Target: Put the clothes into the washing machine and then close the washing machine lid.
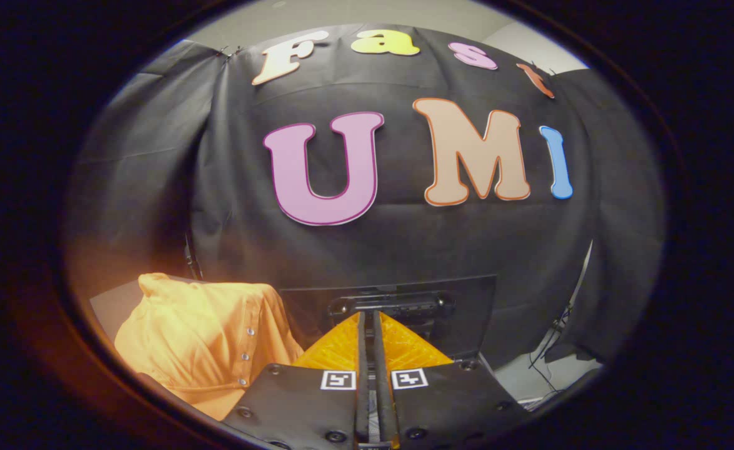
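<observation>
An orange garment with snap buttons lies crumpled in a heap to the left of my fingers, on a grey surface. My gripper points forward with its two fingers pressed together and nothing between them. Just beyond the fingertips stands a dark machine with a black control strip along its top edge. The garment is beside the fingers, apart from them.
Black cloth hangs as the booth's wall behind the machine. To the right, cables trail down to a pale floor.
</observation>
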